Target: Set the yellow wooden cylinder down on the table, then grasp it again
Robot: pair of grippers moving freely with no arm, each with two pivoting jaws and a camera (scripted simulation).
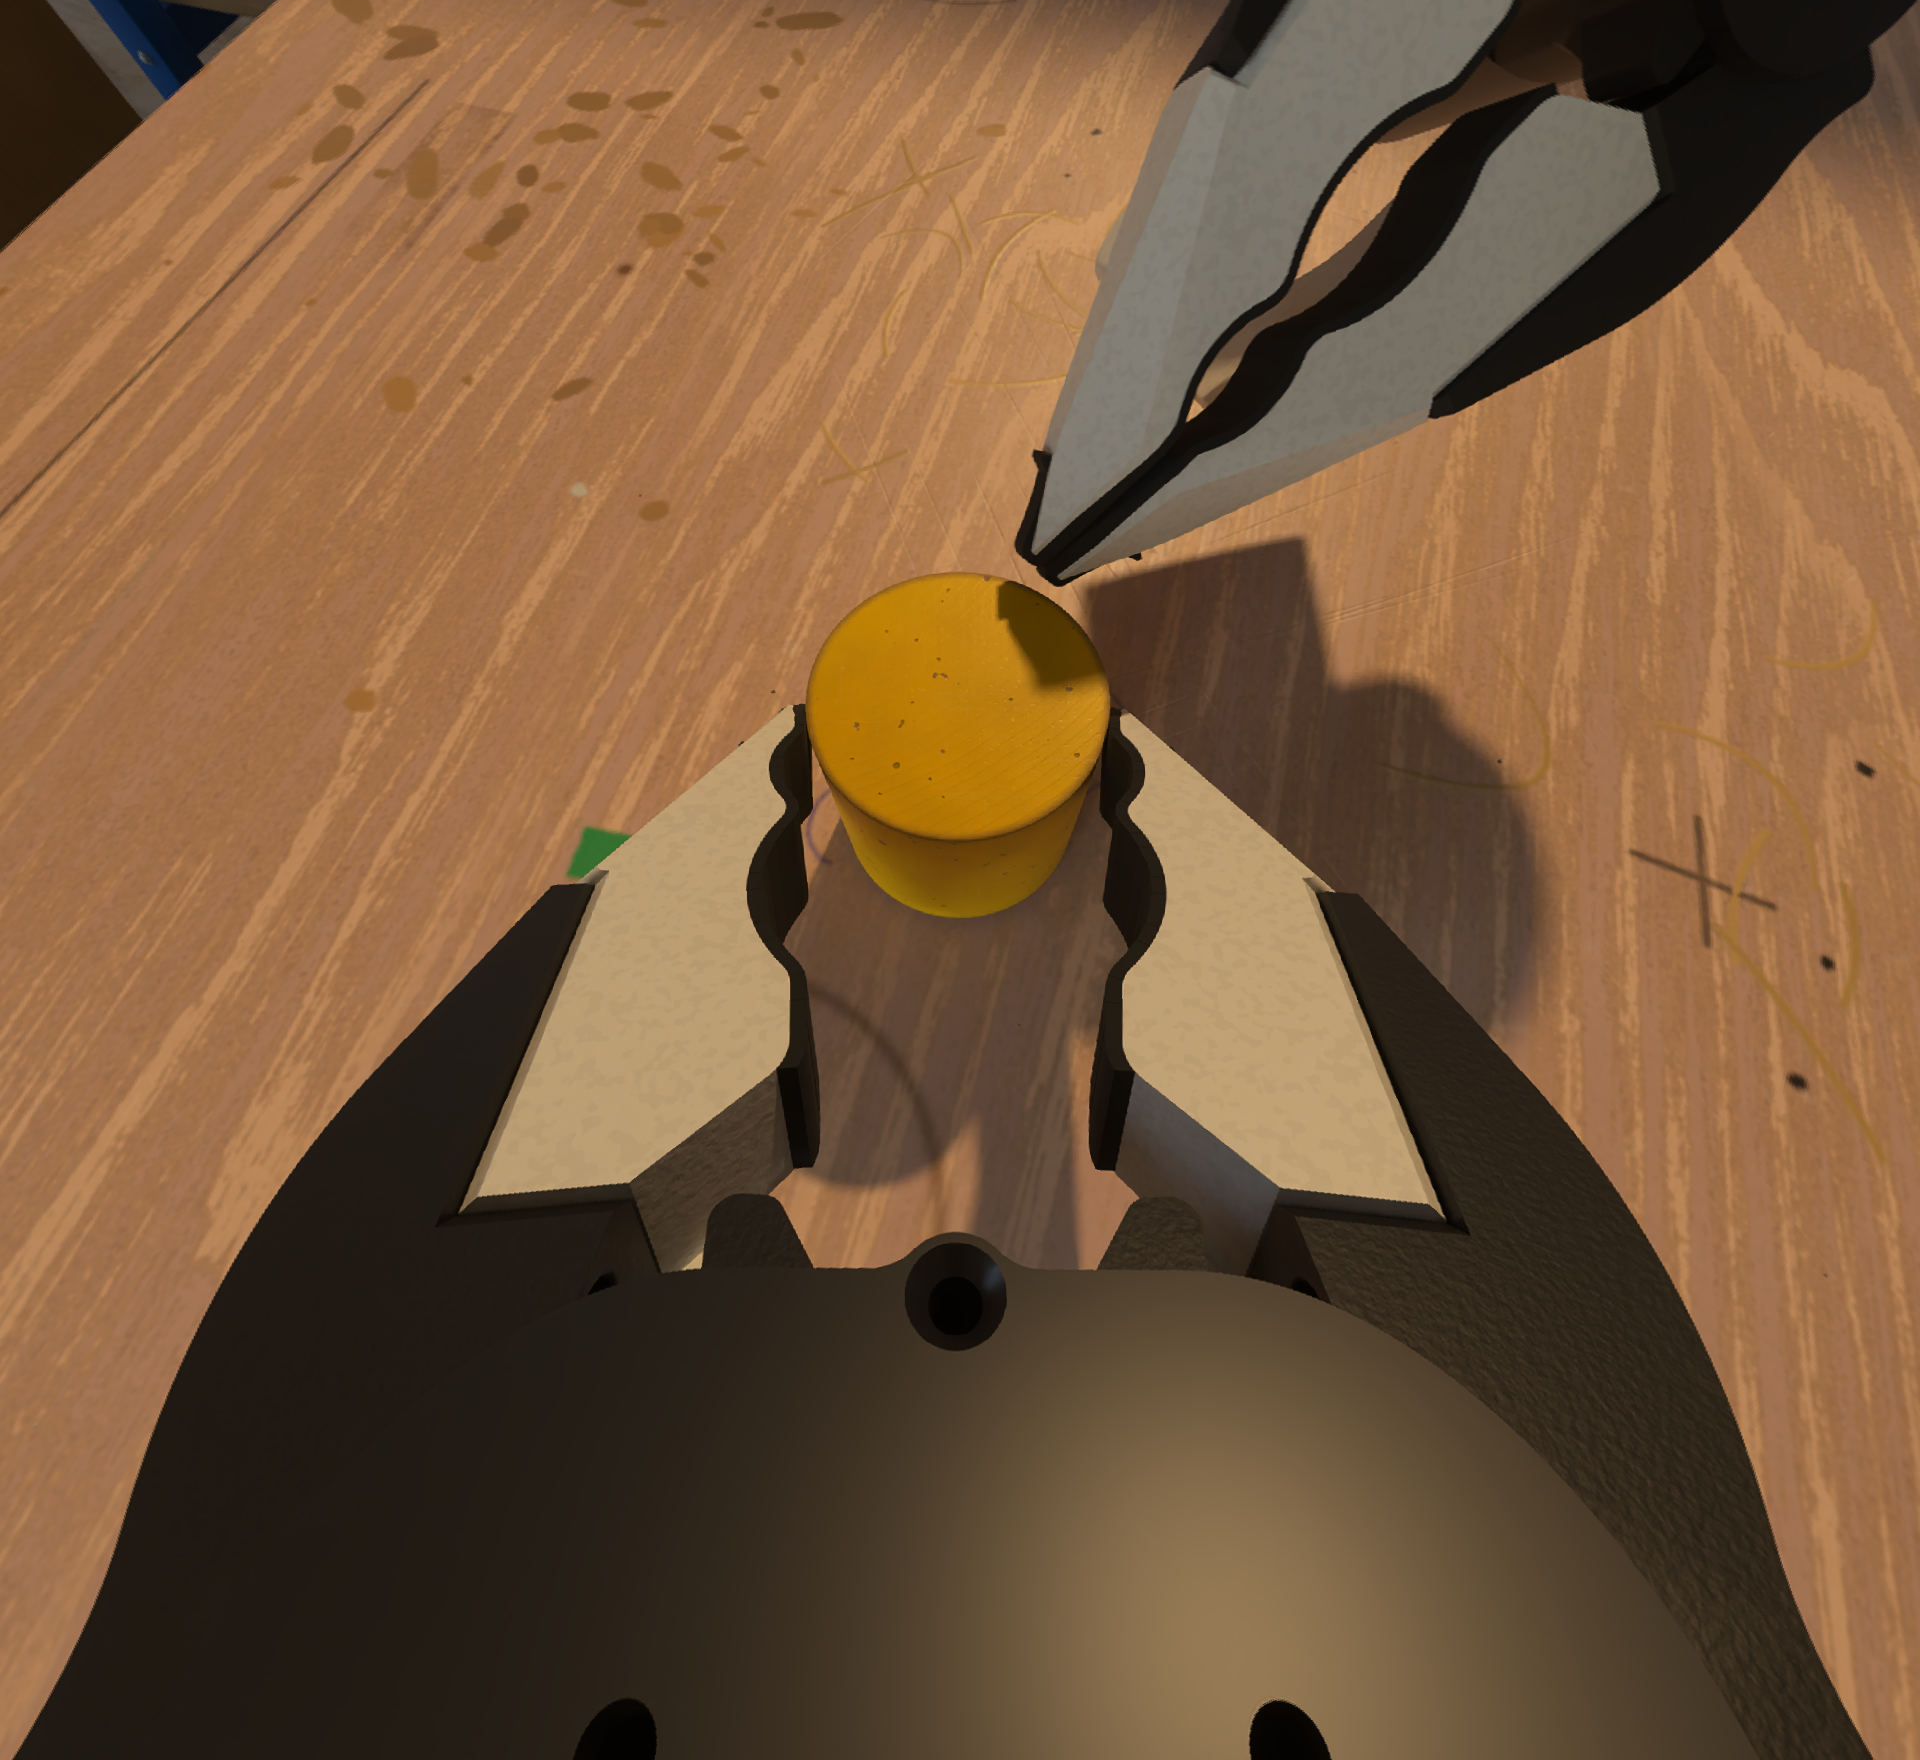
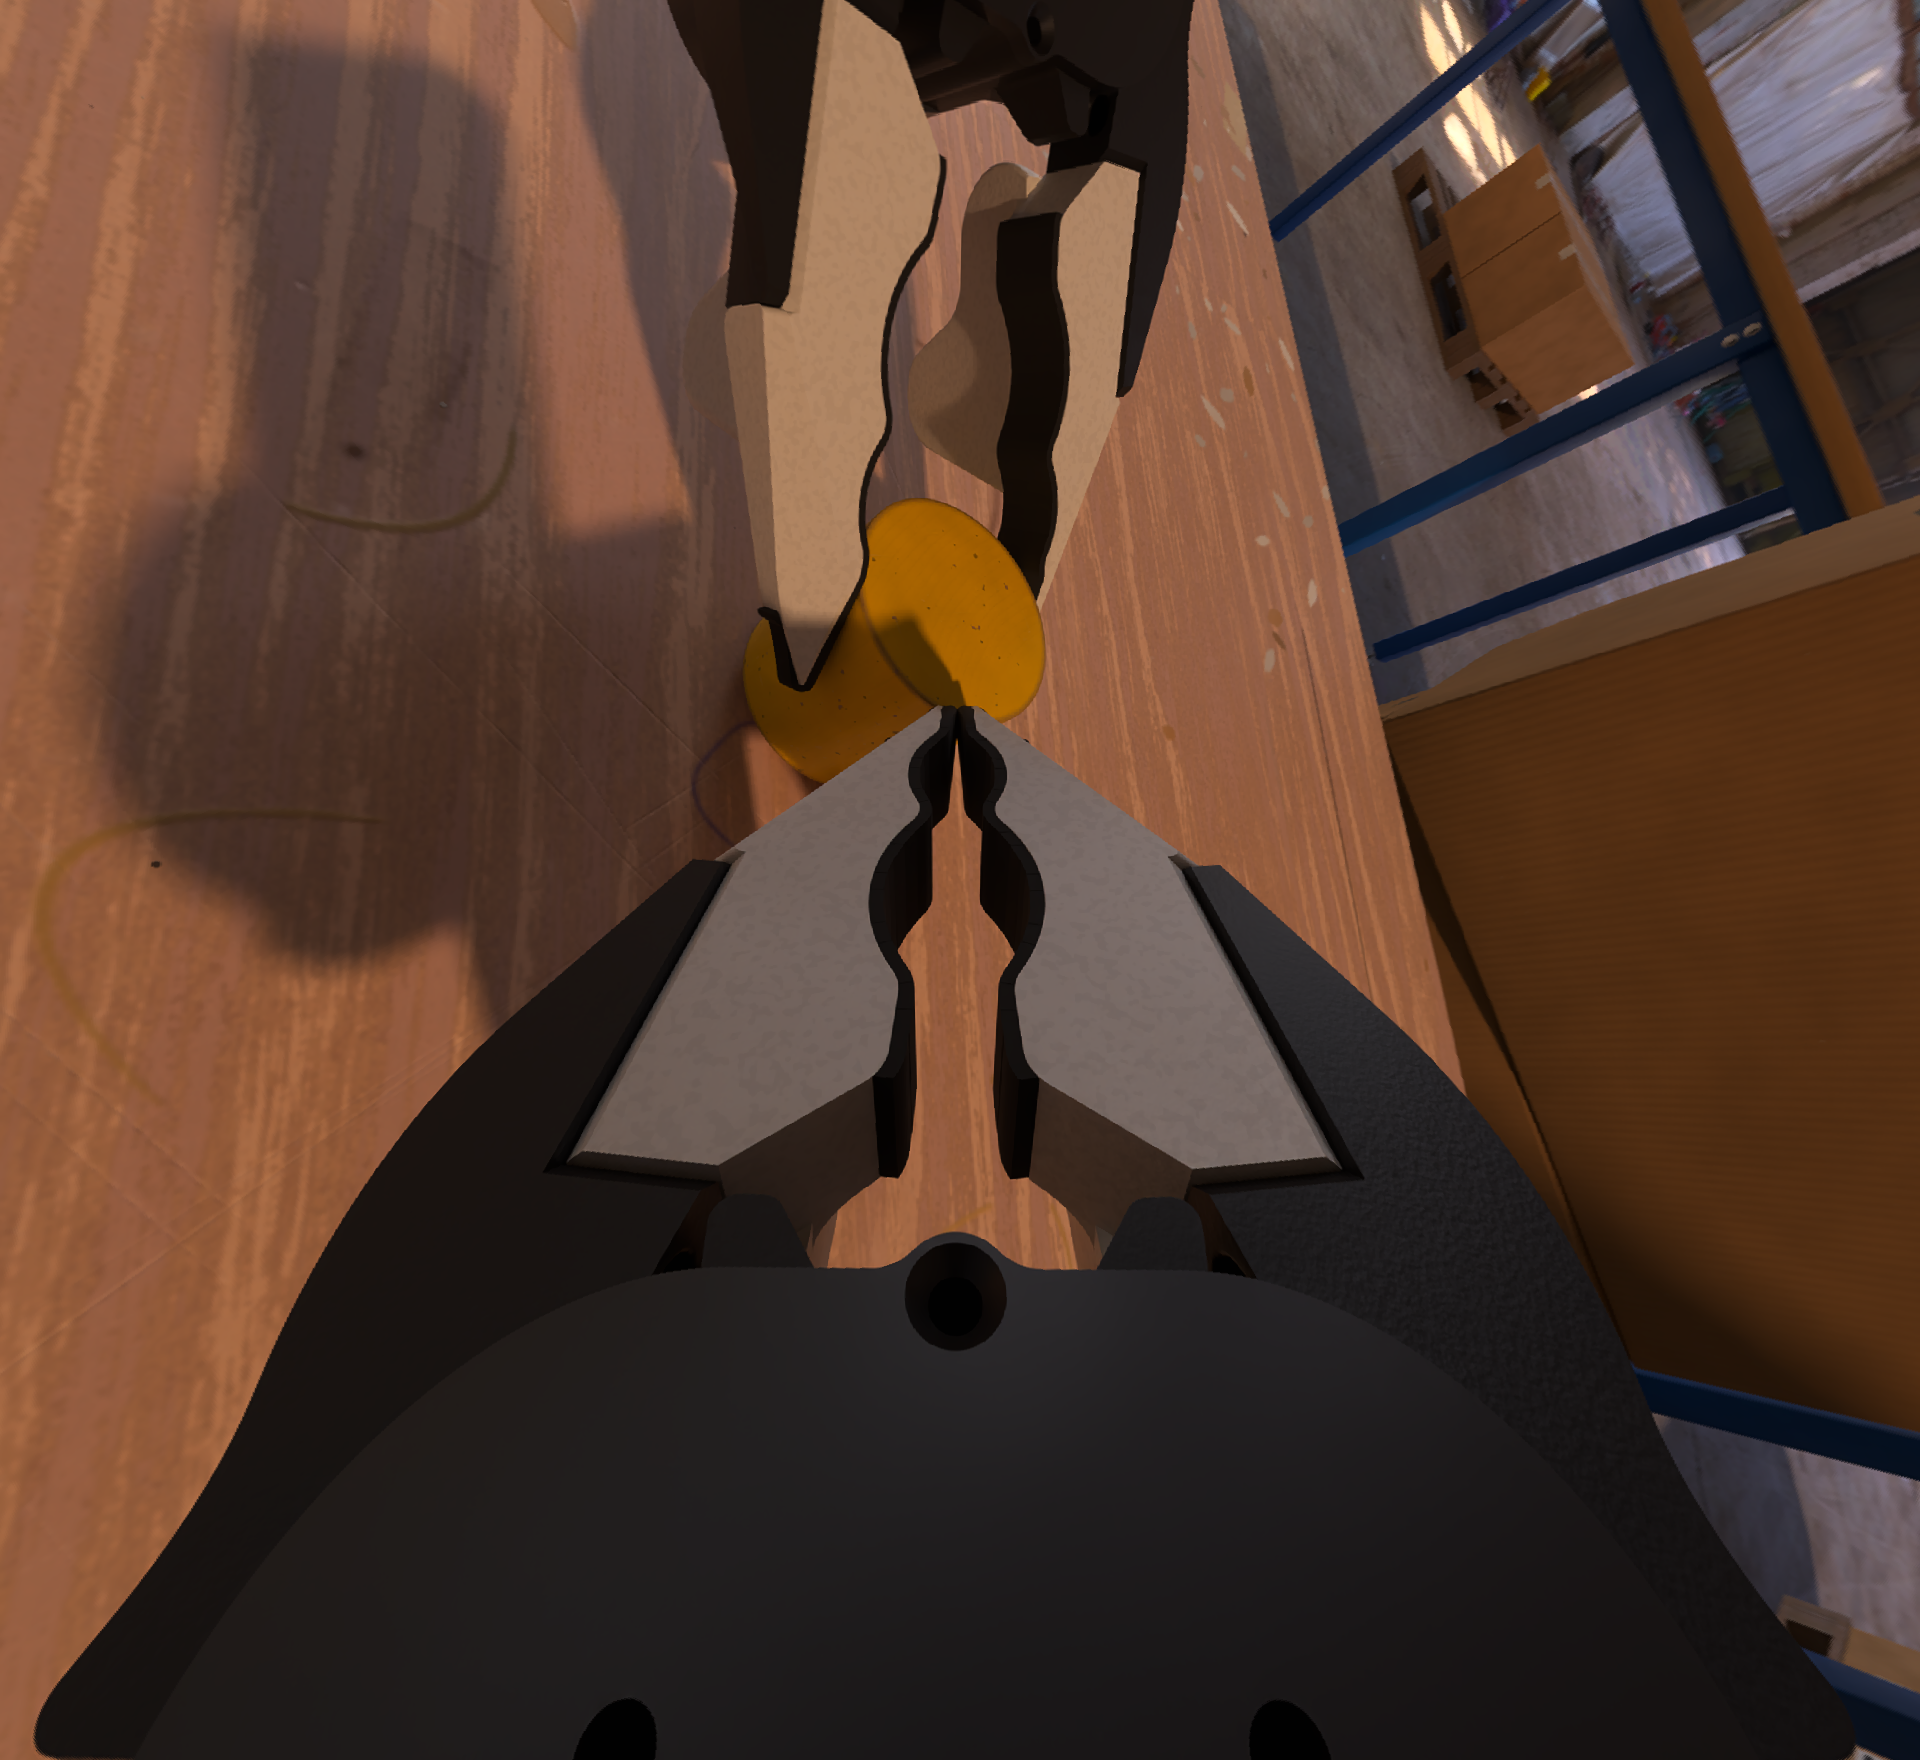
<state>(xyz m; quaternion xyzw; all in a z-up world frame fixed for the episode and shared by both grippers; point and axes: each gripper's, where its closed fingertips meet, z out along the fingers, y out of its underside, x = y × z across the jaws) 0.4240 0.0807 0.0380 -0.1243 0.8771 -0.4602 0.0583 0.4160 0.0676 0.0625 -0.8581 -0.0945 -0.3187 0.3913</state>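
Observation:
The yellow wooden cylinder (image 1: 951, 734) stands upright on the wooden table (image 1: 416, 567). My left gripper (image 1: 956, 723) has its two fingertips pressed against the cylinder's left and right sides near the top, so it is shut on it. My right gripper (image 2: 956, 718) is shut and empty, with its tips just beside the cylinder's (image 2: 914, 640) top rim. In the left wrist view the right gripper (image 1: 1049, 567) comes in from the upper right and points at the cylinder's far edge. In the right wrist view the left gripper (image 2: 914, 630) straddles the cylinder from the far side.
A small green piece (image 1: 597, 850) lies on the table, partly hidden by my left finger. Beyond the table's edge are a blue metal rack (image 2: 1662, 256), a large brown box (image 2: 1662, 983) and a wooden cabinet (image 2: 1527, 276). Stains and scratches mark the tabletop.

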